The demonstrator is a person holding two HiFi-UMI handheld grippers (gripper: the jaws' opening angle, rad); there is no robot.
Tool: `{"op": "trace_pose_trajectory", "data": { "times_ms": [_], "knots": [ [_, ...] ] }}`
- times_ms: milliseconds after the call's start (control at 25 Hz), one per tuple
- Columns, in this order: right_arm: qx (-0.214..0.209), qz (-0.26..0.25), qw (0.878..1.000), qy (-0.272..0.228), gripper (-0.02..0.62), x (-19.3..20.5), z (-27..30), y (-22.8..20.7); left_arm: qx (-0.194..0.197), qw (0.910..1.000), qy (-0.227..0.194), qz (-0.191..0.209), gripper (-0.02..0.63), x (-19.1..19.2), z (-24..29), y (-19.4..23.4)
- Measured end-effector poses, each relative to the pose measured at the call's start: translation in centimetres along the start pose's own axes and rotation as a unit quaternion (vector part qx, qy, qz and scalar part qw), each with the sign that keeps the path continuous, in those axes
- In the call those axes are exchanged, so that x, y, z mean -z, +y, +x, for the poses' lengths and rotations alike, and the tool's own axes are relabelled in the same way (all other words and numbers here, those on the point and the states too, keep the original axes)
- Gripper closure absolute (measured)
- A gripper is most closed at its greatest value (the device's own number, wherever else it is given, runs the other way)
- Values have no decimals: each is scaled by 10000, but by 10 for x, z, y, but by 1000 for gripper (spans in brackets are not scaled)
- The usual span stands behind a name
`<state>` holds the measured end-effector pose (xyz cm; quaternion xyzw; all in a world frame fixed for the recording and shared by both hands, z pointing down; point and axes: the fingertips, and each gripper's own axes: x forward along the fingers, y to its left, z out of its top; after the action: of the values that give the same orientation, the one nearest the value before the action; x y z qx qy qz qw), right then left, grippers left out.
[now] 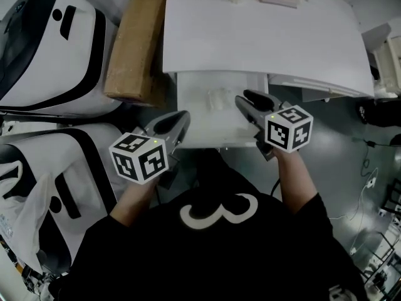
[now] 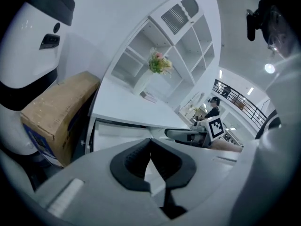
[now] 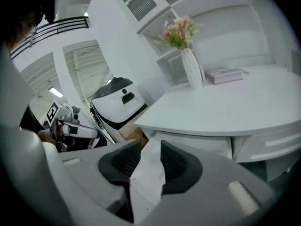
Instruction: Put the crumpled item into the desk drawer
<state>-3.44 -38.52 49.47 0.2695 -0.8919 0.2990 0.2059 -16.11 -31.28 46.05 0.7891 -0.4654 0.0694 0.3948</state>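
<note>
The desk drawer [image 1: 194, 121] stands pulled out under the white desk [image 1: 263, 36]. A pale crumpled item [image 1: 219, 98] lies inside it near the back. My right gripper [image 1: 246, 100] hovers at the drawer's right side, its tips just right of the item and apart from it. In the right gripper view the right gripper [image 3: 153, 147] is open, with only white drawer surface showing through the gap. My left gripper [image 1: 180, 123] sits at the drawer's front left corner. In the left gripper view its tips [image 2: 150, 142] meet, shut and empty, facing the drawer [image 2: 117, 135].
A cardboard box [image 1: 135, 42] stands on the floor left of the desk, beside two large white and black machines [image 1: 44, 42]. On the desk's far edge are a vase of flowers [image 3: 192, 67] and a book [image 3: 225, 74]. Cables lie on the floor at right.
</note>
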Motion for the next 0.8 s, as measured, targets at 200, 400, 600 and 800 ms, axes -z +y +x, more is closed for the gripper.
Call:
{"op": "trace_pose_trajectory", "data": {
  "times_ms": [200,400,600,800],
  "knots": [
    [-46,-289,9975,-648,536,-11,-56,54,208,9994,-159,213,595,5,-33,-40],
    [-174,-662,9934,-922,592,1,-100,110,396,9974,-334,496,595,12,-70,-78],
    [-239,-1112,9887,-976,592,16,-132,156,540,9944,-545,727,595,14,-103,-113],
    [-416,-1217,9848,-1167,592,23,-158,185,701,9914,-608,923,595,21,-124,-143]
  ]
}}
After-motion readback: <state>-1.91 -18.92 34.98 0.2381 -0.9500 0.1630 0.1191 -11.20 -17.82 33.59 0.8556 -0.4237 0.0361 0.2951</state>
